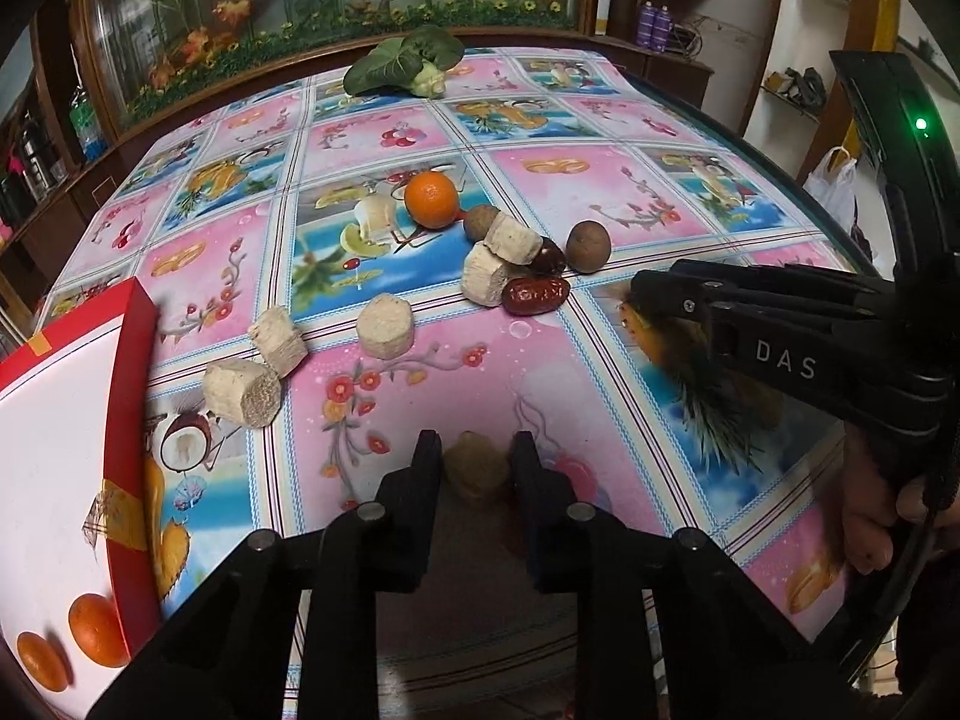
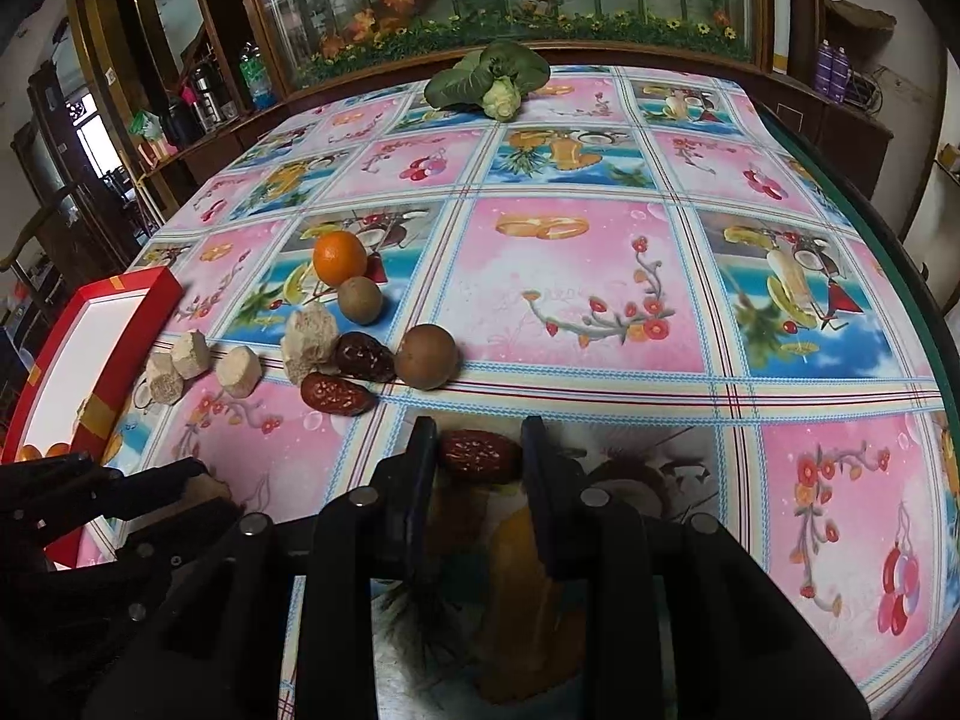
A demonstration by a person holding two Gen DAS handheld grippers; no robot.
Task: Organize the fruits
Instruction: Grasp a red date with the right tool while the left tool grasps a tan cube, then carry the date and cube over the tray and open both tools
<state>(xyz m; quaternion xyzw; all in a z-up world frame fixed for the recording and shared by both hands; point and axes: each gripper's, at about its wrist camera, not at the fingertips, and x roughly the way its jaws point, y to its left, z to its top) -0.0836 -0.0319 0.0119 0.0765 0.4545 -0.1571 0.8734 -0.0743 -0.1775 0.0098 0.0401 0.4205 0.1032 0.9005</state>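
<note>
Both tools loaded; loose fruit remains mid-surface.

At the surface's left edge, the red box [image 1: 129, 360] holds two oranges [image 1: 96, 630]. The left tool [image 1: 477, 468] pinches a tan, crumbly-looking block [image 1: 478, 468]; judged light and fragile, grip its flat sides gently. The right tool [image 2: 478, 456] pinches a red date [image 2: 478, 456] across its middle; judged light, wrinkled, slightly soft.

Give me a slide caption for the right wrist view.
Right gripper shut on a red date above the fruit-print tablecloth, with an orange and more dates beyond.
</note>
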